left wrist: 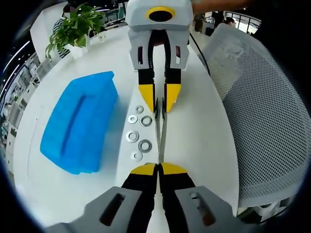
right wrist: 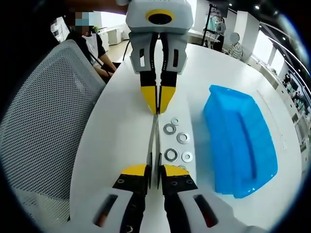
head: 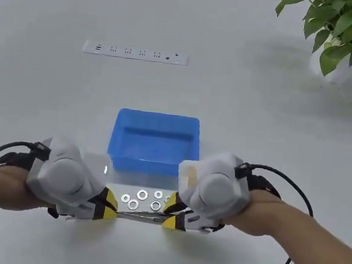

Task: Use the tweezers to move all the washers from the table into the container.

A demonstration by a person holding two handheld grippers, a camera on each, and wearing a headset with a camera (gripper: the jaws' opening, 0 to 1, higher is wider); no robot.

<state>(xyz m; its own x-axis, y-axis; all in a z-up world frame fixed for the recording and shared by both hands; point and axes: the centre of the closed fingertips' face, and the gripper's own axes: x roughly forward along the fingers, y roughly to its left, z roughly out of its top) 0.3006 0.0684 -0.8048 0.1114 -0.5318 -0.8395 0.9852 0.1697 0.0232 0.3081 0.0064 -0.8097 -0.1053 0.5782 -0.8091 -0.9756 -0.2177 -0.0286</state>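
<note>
- Toward table point(head: 243, 82) near edge: washers point(head: 142, 196) all loose beside blue container point(head: 154, 139); none inside yet
- L gripper point(head: 112, 208) & R gripper point(head: 169, 214) both clamped on tweezers point(head: 140, 214); every transfer left

Container point(head: 155, 141): blue, open-topped, at the middle of the white table point(head: 258, 115).
Washers point(head: 141, 198): several silver rings, loose on the table just in front of the container, on the person's side.
Tweezers point(head: 142, 215): lying level just in front of the washers.
Left tongs point(head: 111, 204): in front of the container's left corner, yellow tips pinched on the tweezers' left end.
Right tongs point(head: 171, 216): in front of its right corner, tips on the other end.
Power strip point(head: 135, 53): well beyond the container.
Plant point(head: 342, 29): beyond the container, far right.
</note>
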